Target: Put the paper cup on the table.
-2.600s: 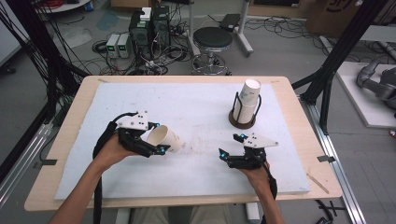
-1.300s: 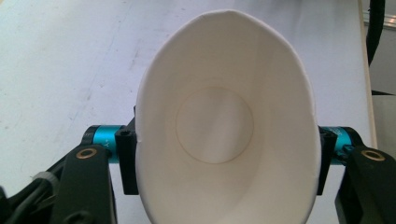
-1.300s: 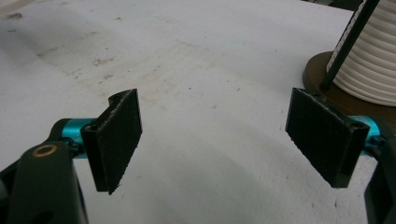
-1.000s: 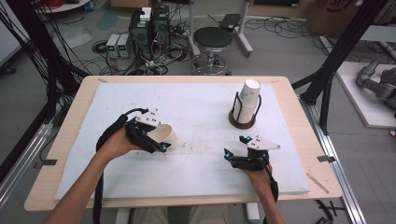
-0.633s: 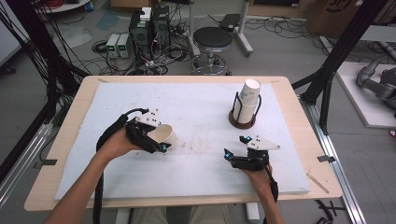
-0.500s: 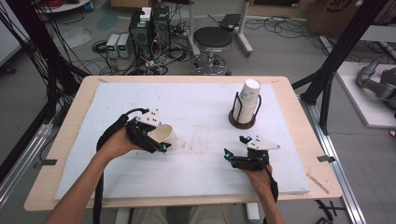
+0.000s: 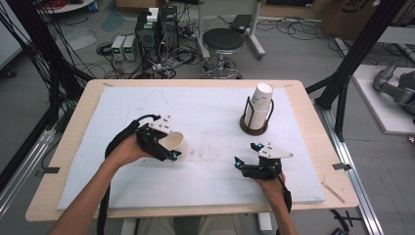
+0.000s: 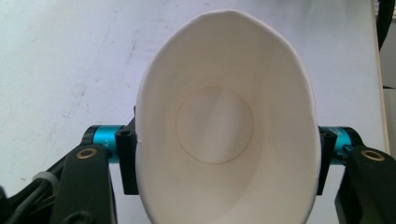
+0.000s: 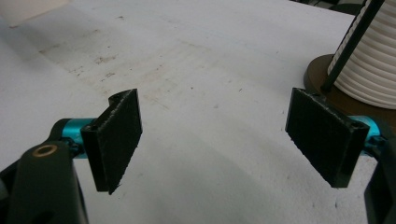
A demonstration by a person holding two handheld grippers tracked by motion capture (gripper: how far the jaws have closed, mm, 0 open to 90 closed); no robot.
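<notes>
My left gripper [image 7: 169, 146] is shut on a white paper cup [image 7: 172, 142], held just above the white mat left of centre. In the left gripper view the cup [image 8: 224, 126] is squeezed into an oval between the jaws, its open mouth facing the camera. My right gripper [image 7: 246, 154] rests low on the mat at the front right, jaws wide apart. Its black pads [image 9: 116, 135] have only bare mat between them. A stack of white paper cups [image 7: 259, 105] stands in a black wire holder on a round brown base [image 7: 253, 128] at the back right.
A white foam mat [image 7: 205, 107] covers most of the wooden table [image 7: 73, 122]. The cup stack [image 9: 373, 65] and its base stand close to the right gripper's far right. Beyond the table are a stool [image 7: 222, 41], cables and black frame posts.
Since the earliest frame the left hand has shifted slightly right and away with the cup. The right gripper has barely moved. Over the last second nothing visibly differs.
</notes>
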